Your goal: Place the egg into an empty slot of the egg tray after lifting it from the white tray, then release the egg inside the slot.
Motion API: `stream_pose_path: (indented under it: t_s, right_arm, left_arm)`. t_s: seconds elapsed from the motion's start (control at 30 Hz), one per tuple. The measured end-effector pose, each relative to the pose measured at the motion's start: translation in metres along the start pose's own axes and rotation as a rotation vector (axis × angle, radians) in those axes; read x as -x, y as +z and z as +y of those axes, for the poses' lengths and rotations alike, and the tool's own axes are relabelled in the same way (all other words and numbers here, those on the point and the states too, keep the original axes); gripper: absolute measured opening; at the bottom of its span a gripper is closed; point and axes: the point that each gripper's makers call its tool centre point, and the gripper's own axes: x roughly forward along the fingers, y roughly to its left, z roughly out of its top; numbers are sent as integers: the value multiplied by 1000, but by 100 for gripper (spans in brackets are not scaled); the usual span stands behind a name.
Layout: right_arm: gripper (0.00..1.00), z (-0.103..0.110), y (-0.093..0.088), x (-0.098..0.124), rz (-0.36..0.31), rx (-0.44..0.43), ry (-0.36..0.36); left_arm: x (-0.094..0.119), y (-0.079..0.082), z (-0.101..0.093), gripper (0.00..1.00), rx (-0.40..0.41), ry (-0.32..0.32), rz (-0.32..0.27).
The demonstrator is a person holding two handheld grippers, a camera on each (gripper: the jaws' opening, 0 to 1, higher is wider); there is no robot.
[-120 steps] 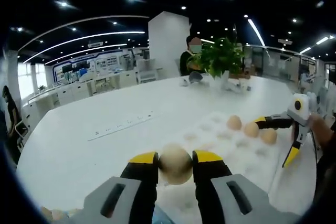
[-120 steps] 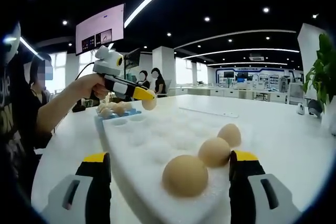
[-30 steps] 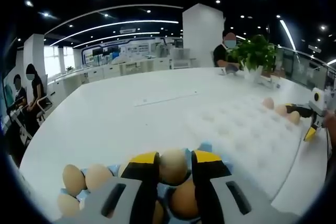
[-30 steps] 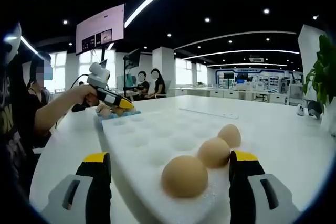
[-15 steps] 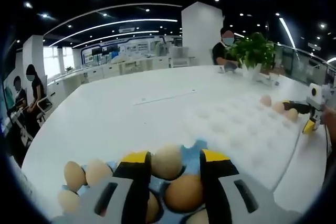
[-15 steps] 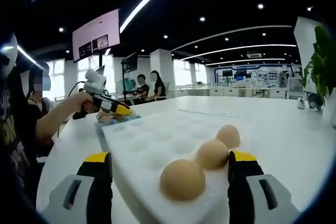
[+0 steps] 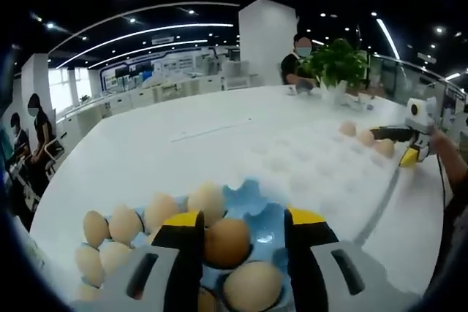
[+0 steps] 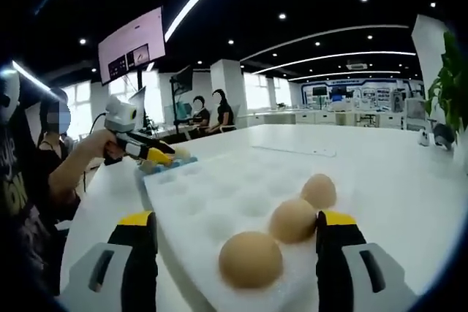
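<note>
A blue egg tray [image 7: 256, 206] lies under my left gripper [image 7: 245, 218], with several eggs in its slots. The pale egg [image 7: 207, 201] rests in a slot just ahead of the open jaws, free of them. A brown egg [image 7: 227, 241] sits in the tray between the jaws. Off to the right is the white tray [image 7: 322, 169]. In the right gripper view the white tray [image 8: 212, 202] carries three eggs [image 8: 251, 259]. My right gripper [image 8: 234, 219] stands open astride its near end. The left gripper [image 8: 167, 156] hovers over the blue tray [image 8: 150, 166].
The trays lie on a long white table [image 7: 146, 158]. A potted plant [image 7: 333, 71] stands at its far end, beside a seated person [image 7: 296, 63]. The right gripper [image 7: 390, 145] shows at the white tray's far end. A hand [image 8: 99, 147] and sleeve hold the left gripper.
My left jaws have spread and let go of the pale egg, which now rests in a blue tray slot. The left gripper has drawn back from it. The right gripper stays open over the white tray.
</note>
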Motion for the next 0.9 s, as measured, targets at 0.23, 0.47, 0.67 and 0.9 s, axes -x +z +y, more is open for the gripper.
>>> stream_pose_path:
  t_s: [0.23, 0.47, 0.67, 0.9]
  right_arm:
    - [96, 0, 4, 1, 28, -53, 34]
    - [94, 0, 4, 1, 82, -24, 65]
    - [93, 4, 19, -1, 60, 67, 93]
    - [92, -13, 36, -7, 57, 126, 60]
  left_arm:
    - [7, -3, -6, 47, -11, 8, -18]
    - [13, -11, -12, 52, -51, 12, -21]
    - [13, -10, -15, 56, -63, 10, -31]
    - [12, -12, -20, 62, -103, -1, -41]
